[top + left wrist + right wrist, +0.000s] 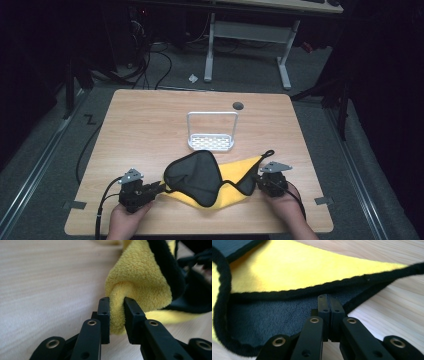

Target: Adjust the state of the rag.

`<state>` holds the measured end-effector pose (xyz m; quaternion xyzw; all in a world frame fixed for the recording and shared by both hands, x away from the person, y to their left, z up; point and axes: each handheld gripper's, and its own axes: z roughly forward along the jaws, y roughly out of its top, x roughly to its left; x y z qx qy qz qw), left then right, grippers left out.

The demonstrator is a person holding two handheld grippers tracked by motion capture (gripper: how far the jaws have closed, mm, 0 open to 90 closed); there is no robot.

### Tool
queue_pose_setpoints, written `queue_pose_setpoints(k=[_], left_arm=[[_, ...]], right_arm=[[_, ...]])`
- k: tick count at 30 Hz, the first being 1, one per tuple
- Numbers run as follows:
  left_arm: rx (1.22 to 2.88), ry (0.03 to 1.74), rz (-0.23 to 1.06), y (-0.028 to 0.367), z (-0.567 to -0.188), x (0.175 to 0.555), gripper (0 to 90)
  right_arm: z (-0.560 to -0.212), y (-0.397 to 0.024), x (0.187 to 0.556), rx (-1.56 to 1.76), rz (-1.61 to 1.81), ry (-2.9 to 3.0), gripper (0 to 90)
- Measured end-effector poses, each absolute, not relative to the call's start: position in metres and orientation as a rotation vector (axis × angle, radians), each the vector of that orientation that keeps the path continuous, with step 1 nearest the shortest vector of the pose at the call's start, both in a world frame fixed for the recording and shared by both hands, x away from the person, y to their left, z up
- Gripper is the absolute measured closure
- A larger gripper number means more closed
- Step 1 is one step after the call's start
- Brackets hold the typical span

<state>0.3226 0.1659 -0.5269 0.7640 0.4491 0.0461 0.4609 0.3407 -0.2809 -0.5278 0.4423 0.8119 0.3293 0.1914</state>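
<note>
Wooden table (150,125): white rack (211,131) bare, beyond the yellow-and-black cloth (210,180).

Overhead view faces forward-down; both tool views closely share the cloth (210,180).

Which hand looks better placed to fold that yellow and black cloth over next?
Probably the left. The left gripper already pinches a bunched yellow fold of the cloth. The right gripper is shut at the cloth's black corner, with nothing visibly between its jaws.
</note>
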Motion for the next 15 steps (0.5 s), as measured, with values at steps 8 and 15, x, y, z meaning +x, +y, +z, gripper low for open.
queue_pose_setpoints(k=[8, 15], left_arm=[[1.943, 1.132, 0.106, 0.159, -0.537, 0.306, 73.2], [1.849, 1.149, 0.14, 0.171, -0.527, 0.307, 64.9]], right_arm=[[-0.528, -0.294, 0.346, 1.284, 0.908, 2.229, 89.9], [-0.528, -0.293, 0.348, 1.276, 0.897, 2.234, 89.5]])
